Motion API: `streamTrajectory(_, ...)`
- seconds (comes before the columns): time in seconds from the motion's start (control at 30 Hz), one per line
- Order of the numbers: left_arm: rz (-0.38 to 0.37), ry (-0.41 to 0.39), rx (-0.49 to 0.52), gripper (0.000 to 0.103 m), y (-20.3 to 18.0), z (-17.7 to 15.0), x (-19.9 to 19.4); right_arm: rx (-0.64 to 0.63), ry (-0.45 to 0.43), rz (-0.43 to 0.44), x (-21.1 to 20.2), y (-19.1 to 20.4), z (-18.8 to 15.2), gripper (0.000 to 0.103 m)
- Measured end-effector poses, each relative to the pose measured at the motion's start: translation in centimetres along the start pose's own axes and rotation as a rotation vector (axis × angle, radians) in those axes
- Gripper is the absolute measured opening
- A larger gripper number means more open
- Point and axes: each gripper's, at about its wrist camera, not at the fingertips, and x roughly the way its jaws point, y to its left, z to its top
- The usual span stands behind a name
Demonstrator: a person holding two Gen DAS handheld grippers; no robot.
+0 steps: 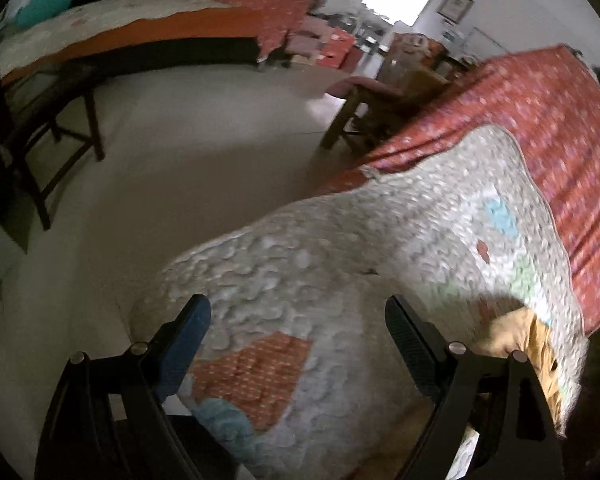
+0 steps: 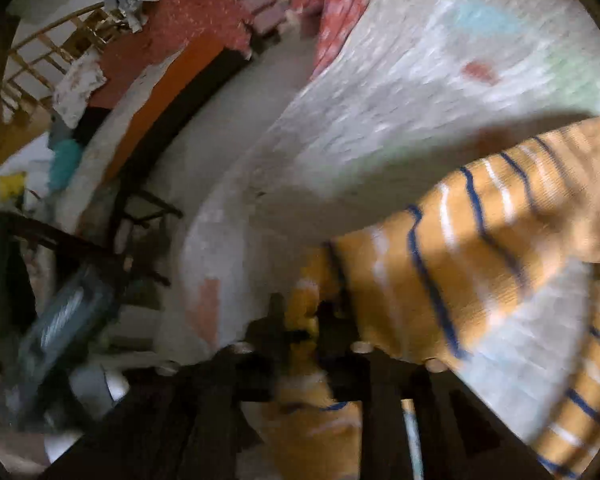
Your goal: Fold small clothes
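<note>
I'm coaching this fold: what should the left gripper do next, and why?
Probably swing right and close on the striped garment. The left gripper hangs open over bare quilt, while the right gripper appears shut on that garment's edge.

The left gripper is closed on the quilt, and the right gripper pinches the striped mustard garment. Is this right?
Not entirely. The left gripper is open, its jaws wide apart over the quilt, as the left wrist view shows. The right gripper does pinch the striped mustard garment.
</note>
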Motion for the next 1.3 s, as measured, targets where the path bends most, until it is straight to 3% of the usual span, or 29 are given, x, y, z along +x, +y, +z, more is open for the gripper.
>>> streamTrajectory(0.1, 0.001, -0.016, 0.015, 0.088, -0.3, 0.0, -0.3, 0.052, -0.033, 0.072, -0.5, 0.0, -0.6, 0.045)
streamTrajectory(0.17, -0.006, -0.042, 0.036, 0.088, -0.8, -0.2, -0.8, 0.058, -0.075, 0.105, -3.4, -0.6, -1.8, 0.045)
streamTrajectory(0.3, -0.083, -0.074, 0.108, 0.088, -3.0, -1.5, -2.5, 0.108, -0.229, 0.058, -12.3, -4.3, -6.5, 0.051)
streamTrajectory(0.37, -0.156, -0.062, 0.176, 0.088, -5.0, -2.9, -3.5, 0.199, -0.318, -0.037, -17.6, -8.1, -10.7, 0.052)
streamTrajectory(0.5, -0.323, 0.084, 0.342, 0.088, -9.8, -8.3, -4.6, 0.453, -0.464, -0.238, -26.2, -16.1, -21.0, 0.054)
streamTrajectory(0.57, -0.404, 0.244, 0.425, 0.088, -12.3, -12.4, -4.0, 0.570, -0.496, -0.341, -29.0, -19.4, -26.3, 0.054)
streamTrajectory(0.63, -0.427, 0.368, 0.478, 0.088, -13.5, -15.8, -3.3, 0.673, -0.511, -0.418, -30.9, -22.0, -30.9, 0.055)
streamTrajectory(0.7, -0.431, 0.490, 0.531, 0.088, -14.3, -19.5, -2.6, 0.737, -0.519, -0.431, -31.8, -23.8, -34.1, 0.055)
streamTrajectory(0.83, -0.425, 0.600, 0.623, 0.088, -15.1, -24.6, -2.7, 0.789, -0.501, -0.425, -31.2, -25.3, -38.7, 0.057)
streamTrajectory(1.07, -0.385, 0.648, 0.771, 0.086, -17.6, -29.9, -3.1, 0.725, -0.384, -0.351, -25.8, -26.0, -38.2, 0.058)
streamTrajectory(1.1, -0.360, 0.652, 0.779, 0.071, -17.2, -30.1, -3.4, 0.721, -0.350, -0.345, -24.8, -26.0, -38.0, 0.056)
streamTrajectory(1.13, -0.318, 0.640, 0.799, 0.059, -17.2, -30.1, -3.6, 0.723, -0.323, -0.338, -24.1, -26.0, -37.9, 0.026)
streamTrajectory(1.17, -0.281, 0.631, 0.822, 0.025, -17.0, -29.6, -3.7, 0.728, -0.301, -0.327, -23.9, -26.0, -37.8, 0.007)
streamTrajectory(1.2, -0.281, 0.648, 0.814, 0.008, -17.0, -29.2, -3.7, 0.732, -0.307, -0.313, -24.2, -25.8, -38.0, 0.008)
streamTrajectory(1.23, -0.303, 0.693, 0.757, 0.008, -16.5, -28.1, -3.8, 0.737, -0.328, -0.289, -24.9, -25.7, -38.2, 0.008)
streamTrajectory(1.3, -0.305, 0.682, 0.720, 0.008, -15.9, -26.5, -4.6, 0.759, -0.358, -0.254, -26.5, -25.0, -39.0, 0.008)
